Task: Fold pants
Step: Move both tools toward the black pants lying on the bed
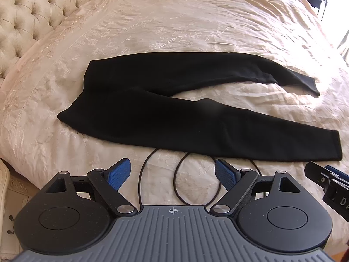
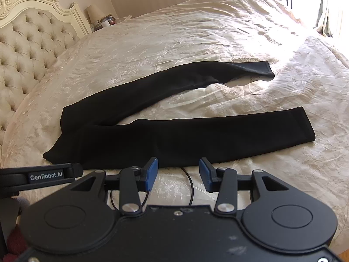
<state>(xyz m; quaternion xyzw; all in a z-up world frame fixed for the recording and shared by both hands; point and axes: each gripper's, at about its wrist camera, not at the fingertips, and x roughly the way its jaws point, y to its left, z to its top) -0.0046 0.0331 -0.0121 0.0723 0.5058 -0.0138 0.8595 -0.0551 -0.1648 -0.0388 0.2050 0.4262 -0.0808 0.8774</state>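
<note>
Black pants (image 1: 165, 100) lie flat on the cream bedspread, waist to the left and the two legs spread apart toward the right. The right wrist view shows the same pants (image 2: 174, 135), the near leg just beyond the fingertips. My left gripper (image 1: 172, 172) hovers near the bed's front edge, short of the near leg, open with nothing between its blue pads. My right gripper (image 2: 178, 172) is also open and empty, just short of the near leg's lower edge. Part of the right gripper (image 1: 327, 183) shows at the right edge of the left wrist view.
A tufted cream headboard (image 1: 26, 15) borders the bed on the left. A thin black cable (image 1: 181, 179) loops on the bedspread (image 1: 196, 21) between the grippers and the pants. A nightstand with a lamp (image 2: 96, 14) stands beyond the headboard.
</note>
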